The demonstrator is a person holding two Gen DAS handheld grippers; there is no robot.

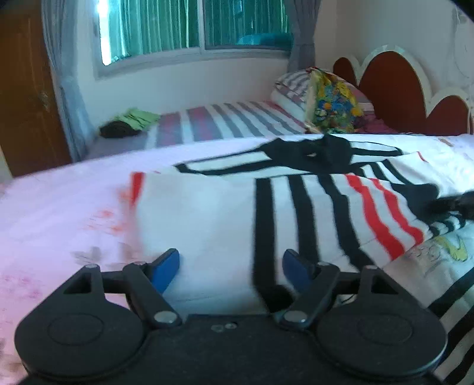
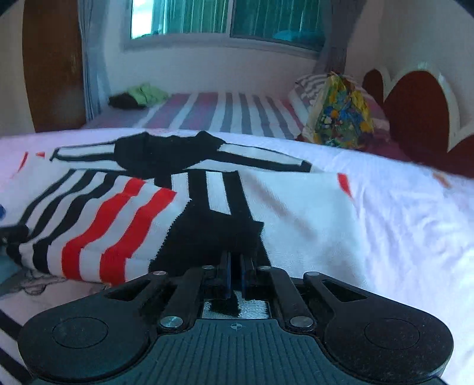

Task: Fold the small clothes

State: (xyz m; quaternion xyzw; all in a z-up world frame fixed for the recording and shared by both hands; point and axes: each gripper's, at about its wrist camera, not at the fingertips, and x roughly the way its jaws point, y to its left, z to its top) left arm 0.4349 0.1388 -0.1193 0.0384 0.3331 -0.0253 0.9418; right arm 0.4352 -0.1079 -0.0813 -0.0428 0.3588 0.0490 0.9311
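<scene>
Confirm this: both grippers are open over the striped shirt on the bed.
Not quite. Only the left gripper is open over the striped shirt. The right gripper is shut on the shirt's black edge, as the right wrist view shows. The shirt does lie on the bed.

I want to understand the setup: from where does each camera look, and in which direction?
Left wrist: low over the bed, facing the window; open left gripper above the striped garment.
Right wrist: same direction; right gripper shut on the garment's black edge.
Shared: garment, window, colourful bag, headboard.
</scene>
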